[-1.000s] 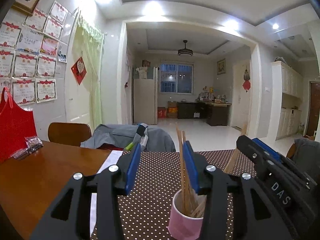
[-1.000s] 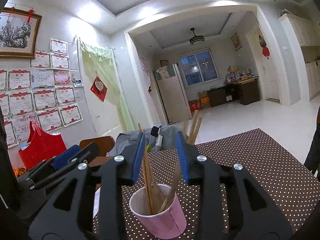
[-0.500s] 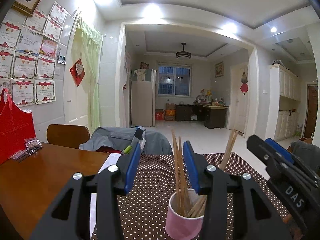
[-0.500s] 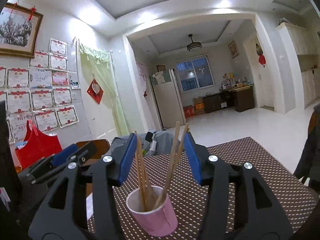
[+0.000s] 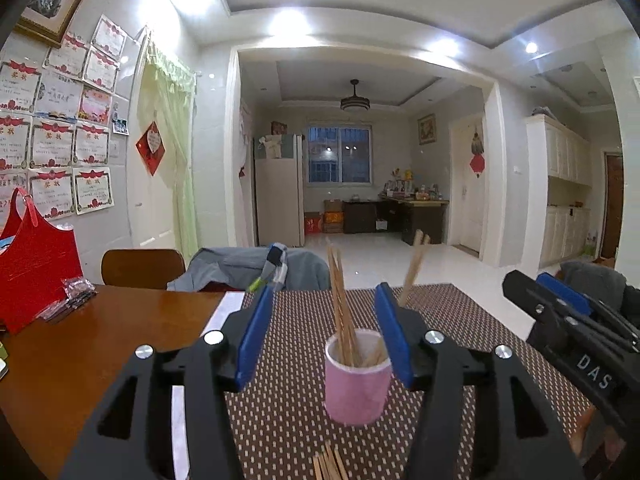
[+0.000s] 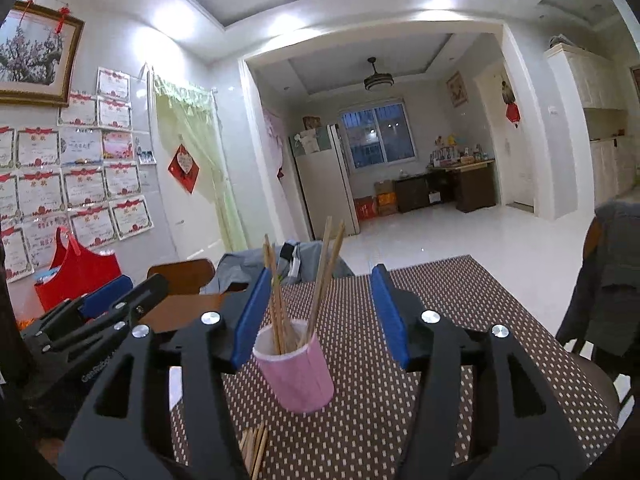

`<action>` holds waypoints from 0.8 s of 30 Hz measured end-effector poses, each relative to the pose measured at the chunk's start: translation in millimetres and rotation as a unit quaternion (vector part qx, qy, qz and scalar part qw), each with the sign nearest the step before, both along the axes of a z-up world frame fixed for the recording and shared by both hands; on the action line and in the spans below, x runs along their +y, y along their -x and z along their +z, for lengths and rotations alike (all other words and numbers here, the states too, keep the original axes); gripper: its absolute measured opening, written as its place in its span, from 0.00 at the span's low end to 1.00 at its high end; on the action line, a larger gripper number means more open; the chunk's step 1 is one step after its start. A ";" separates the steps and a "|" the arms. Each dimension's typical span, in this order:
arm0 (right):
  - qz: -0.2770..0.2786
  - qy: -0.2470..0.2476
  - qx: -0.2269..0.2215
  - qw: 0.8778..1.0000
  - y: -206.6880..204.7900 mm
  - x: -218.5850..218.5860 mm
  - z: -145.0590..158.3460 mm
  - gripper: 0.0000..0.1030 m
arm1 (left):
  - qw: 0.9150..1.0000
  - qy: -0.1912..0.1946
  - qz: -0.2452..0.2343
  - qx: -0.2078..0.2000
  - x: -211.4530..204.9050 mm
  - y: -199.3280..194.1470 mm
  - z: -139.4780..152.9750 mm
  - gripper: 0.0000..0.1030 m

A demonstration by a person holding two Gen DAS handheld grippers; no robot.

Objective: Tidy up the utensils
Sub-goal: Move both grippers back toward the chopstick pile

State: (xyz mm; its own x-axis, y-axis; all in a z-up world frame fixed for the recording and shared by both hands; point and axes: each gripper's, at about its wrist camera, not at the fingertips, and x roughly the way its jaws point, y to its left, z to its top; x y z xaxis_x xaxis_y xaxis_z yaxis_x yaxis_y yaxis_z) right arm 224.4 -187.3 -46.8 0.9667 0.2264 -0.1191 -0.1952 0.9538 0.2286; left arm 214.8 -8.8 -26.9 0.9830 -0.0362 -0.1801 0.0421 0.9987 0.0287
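Note:
A pink cup (image 5: 357,376) (image 6: 296,368) stands on the brown dotted mat (image 5: 288,420) with several wooden chopsticks (image 5: 340,300) (image 6: 320,276) upright in it. My left gripper (image 5: 324,289) is short of the cup; its jaws are opening and the blue pads touch nothing. My right gripper (image 6: 320,270) also faces the cup with jaws opening, nothing pressed between them. Each gripper shows at the edge of the other's view: the right gripper (image 5: 528,280) and the left gripper (image 6: 142,282). More loose chopsticks (image 5: 328,464) (image 6: 254,450) lie on the mat below the grippers.
The mat lies on a wooden table (image 5: 80,352). A red bag (image 5: 36,264) and a small packet (image 5: 68,300) sit at the far left. A chair (image 5: 140,266) and a grey garment (image 5: 240,268) are behind the table; another draped chair (image 6: 612,280) is at right.
Both grippers have drawn back from the cup and their jaws have widened. The chopsticks that stood between the fingers now stand free in the cup.

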 end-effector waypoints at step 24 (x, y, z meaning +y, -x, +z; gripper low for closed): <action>0.041 0.049 0.166 0.984 44.1 6.9 -77.4 0.64 | 0.970 -0.004 0.020 0.241 20.9 31.4 -95.8 0.53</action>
